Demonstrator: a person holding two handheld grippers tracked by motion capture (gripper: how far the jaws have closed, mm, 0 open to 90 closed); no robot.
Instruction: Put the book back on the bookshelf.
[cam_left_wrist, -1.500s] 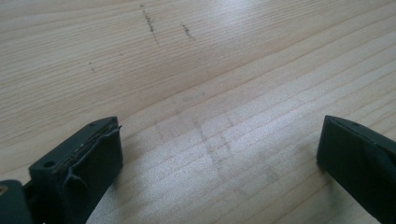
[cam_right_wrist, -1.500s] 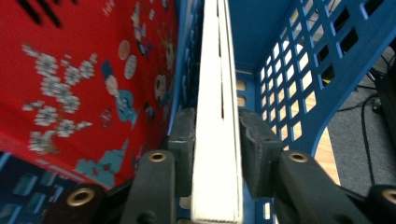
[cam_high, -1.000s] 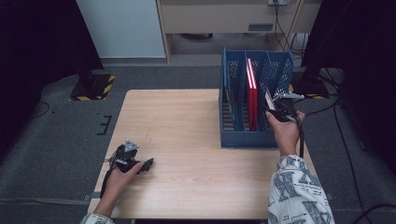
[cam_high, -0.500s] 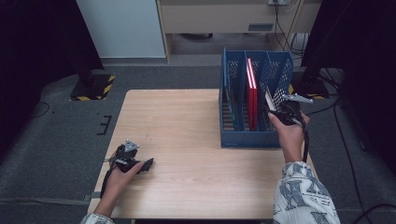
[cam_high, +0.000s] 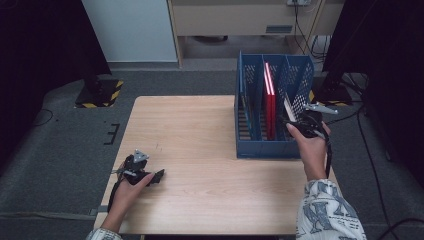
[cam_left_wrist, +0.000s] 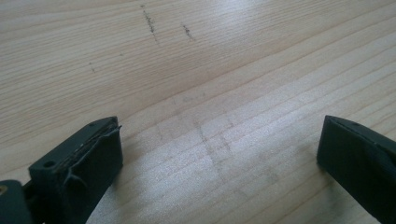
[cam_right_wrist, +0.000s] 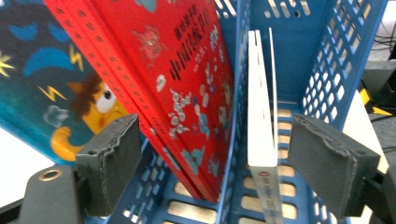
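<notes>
Glossy red book (cam_right_wrist: 187, 79), perforated plastic rack (cam_right_wrist: 327, 60)

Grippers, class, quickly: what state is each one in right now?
Left gripper: open, holding nothing, over the table.
Right gripper: open, jaws either side of the white book in the blue rack, not clamped.

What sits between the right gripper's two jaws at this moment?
In the right gripper view, the right gripper is open, and between its jaws stand the lower edge of the red book, a divider wall of the blue file rack and the white book.

Rack (cam_high: 250, 148) on table (cam_high: 200, 130) right; books (cam_high: 270, 100) inside.
</notes>
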